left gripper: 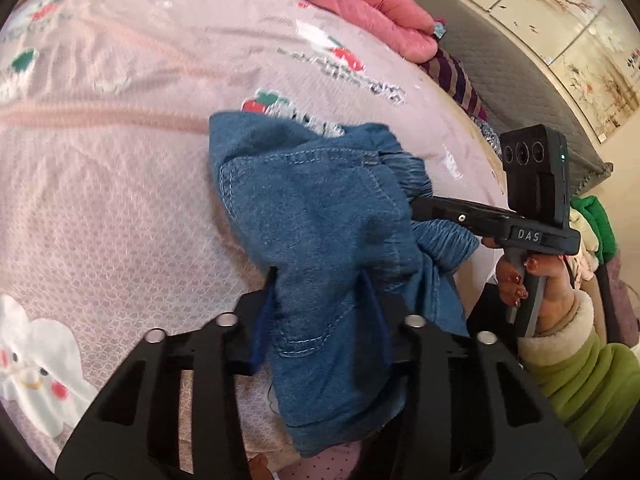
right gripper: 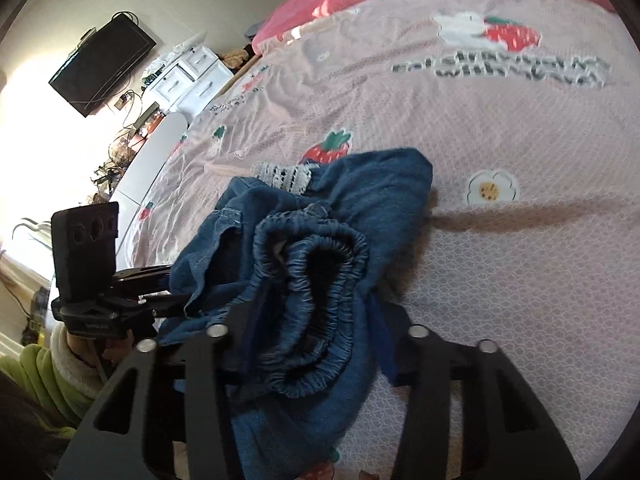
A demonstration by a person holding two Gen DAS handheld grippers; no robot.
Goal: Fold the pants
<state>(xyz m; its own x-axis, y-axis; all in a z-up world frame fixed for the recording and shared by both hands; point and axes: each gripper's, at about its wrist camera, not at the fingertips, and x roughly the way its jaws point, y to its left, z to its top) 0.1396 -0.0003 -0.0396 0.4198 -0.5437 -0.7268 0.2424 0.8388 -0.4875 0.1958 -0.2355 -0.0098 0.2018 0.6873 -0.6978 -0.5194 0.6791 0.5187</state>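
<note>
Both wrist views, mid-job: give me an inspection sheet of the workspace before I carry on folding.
Surface: pink bedspread printed with strawberries, lightly wrinkled.
Job's things: small blue denim pants with elastic waistband, bunched, not yet folded flat.
Clutter: pink quilt heaped at the far edge of the bed; striped cloth beside it.
Grippers: left claw pinches denim; right claw pinches the waistband.
Cables: loose wires hang below the wall-mounted black television.
Surroundings: white drawer unit; grey padded headboard; painted wall panels.
</note>
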